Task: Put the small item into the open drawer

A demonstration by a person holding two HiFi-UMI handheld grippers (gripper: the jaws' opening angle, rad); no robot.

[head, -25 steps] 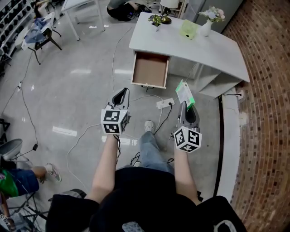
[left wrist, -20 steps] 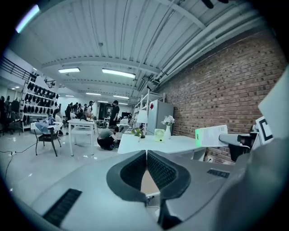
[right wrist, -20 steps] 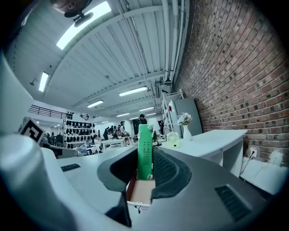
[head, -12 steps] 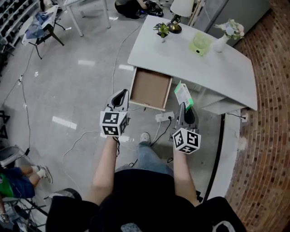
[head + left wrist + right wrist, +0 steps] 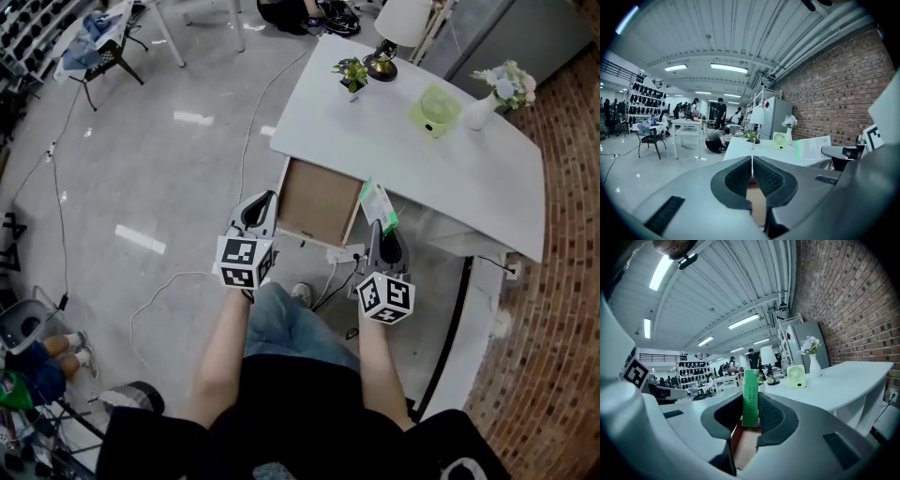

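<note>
Roughly midway, by the look of it. Already secured: a small carton (image 5: pixel 379 202), pinched between the jaws of the right gripper (image 5: pixel 378 223). Held upright, narrow green edge turned toward the gripper's own camera, upper part standing clear above the pads. Not yet inside the drawer (image 5: pixel 315 197). Hovering instead just off the drawer's right front corner, close under the near edge of the white tabletop (image 5: pixel 422 155) as seen from the head view. Drawer pulled out, brown bottom bare as far as visible, with no obstacle in the way.

Left to do, judging from this alone:
- carry the carton to the left and forward over the opening
- lower into the drawer
- let go and draw back

Left gripper (image 5: pixel 263 201): jaws pressed together on nothing, parked near the drawer's left front corner, apparently taking no part in the carrying.

As for the carton's looks: flat and thin, bright green along one side and on the narrow edge, white with print on the broad face. Dark lettering on the green edge, too small to read. Probably light and stiff, so likely to drop flat onto the drawer bottom. Gripped low on the body, hence some chance of tipping on release.
</note>
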